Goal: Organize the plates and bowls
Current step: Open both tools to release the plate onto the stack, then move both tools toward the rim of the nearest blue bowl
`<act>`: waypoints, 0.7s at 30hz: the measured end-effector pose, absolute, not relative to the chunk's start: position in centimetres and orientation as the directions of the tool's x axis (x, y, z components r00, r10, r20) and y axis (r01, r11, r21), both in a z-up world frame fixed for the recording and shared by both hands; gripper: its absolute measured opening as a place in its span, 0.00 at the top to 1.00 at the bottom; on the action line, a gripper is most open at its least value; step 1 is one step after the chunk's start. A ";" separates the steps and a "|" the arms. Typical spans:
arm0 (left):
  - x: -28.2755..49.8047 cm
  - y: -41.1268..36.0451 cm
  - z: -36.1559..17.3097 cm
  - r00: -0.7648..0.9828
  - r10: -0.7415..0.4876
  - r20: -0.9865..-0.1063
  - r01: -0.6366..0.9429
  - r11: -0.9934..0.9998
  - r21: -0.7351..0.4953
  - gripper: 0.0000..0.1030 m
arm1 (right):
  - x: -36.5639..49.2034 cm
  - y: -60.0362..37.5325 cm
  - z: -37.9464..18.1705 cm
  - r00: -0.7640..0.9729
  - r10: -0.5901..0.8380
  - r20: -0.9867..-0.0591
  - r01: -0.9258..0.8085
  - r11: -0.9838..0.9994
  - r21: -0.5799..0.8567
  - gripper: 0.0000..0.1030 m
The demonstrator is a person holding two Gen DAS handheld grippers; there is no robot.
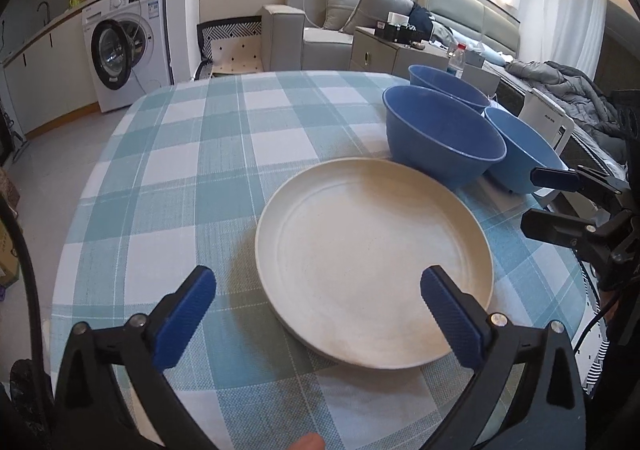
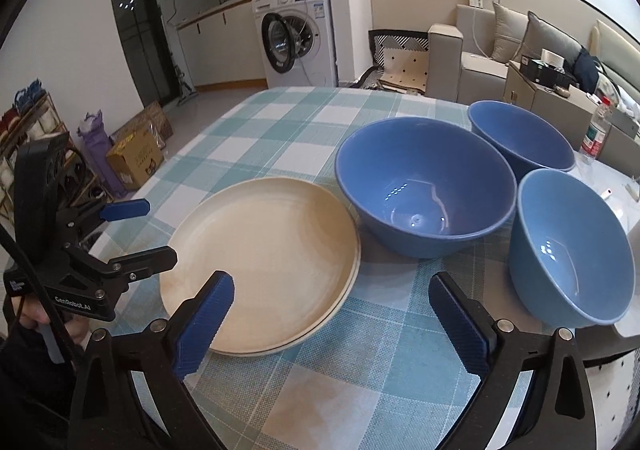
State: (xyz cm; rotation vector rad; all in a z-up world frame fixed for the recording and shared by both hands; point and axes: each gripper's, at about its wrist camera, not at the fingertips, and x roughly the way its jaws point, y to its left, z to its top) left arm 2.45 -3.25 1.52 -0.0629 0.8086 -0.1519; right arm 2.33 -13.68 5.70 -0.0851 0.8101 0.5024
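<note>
A round table (image 1: 168, 178) draped in a teal-and-white checked woven cloth fills both views and carries all the crockery. The largest dish on it is a stack of 2 cream round ceramic plates (image 2: 264, 266), one nested on the other with both rims showing at the right edge, lying flat toward the near side of the table. Just beyond the stack, its base touching or nearly touching the plate rim, stands the big blue ceramic bowl (image 2: 424, 186), upright and empty. 2 smaller blue bowls sit to its right: the far small bowl (image 2: 520, 138) behind it and the near small bowl (image 2: 572, 250) close to the table's right edge, the 3 clustered together. The left gripper (image 1: 318, 292), black with blue ribbed pads, hangs over the near rim of the plates with its fingers spread wide and nothing between them. The right gripper (image 2: 332, 298) is likewise spread wide and empty, poised above the cloth between the plates and the near small bowl.
</note>
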 end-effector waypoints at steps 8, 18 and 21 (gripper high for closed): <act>3.1 -4.9 3.0 0.712 -0.136 -0.689 0.119 0.990 -0.073 0.00 | 2.3 -16.3 7.3 0.628 0.407 -0.664 -0.410 0.898 0.162 0.02; 4.6 -6.0 4.4 0.728 -0.191 -0.658 0.153 0.981 -0.116 0.00 | 2.8 -18.3 9.0 0.663 0.411 -0.626 -0.363 0.908 0.212 0.02; 5.1 -6.1 4.6 0.730 -0.199 -0.654 0.155 0.980 -0.126 0.00 | 3.4 -18.5 9.1 0.667 0.408 -0.623 -0.349 0.910 0.222 0.02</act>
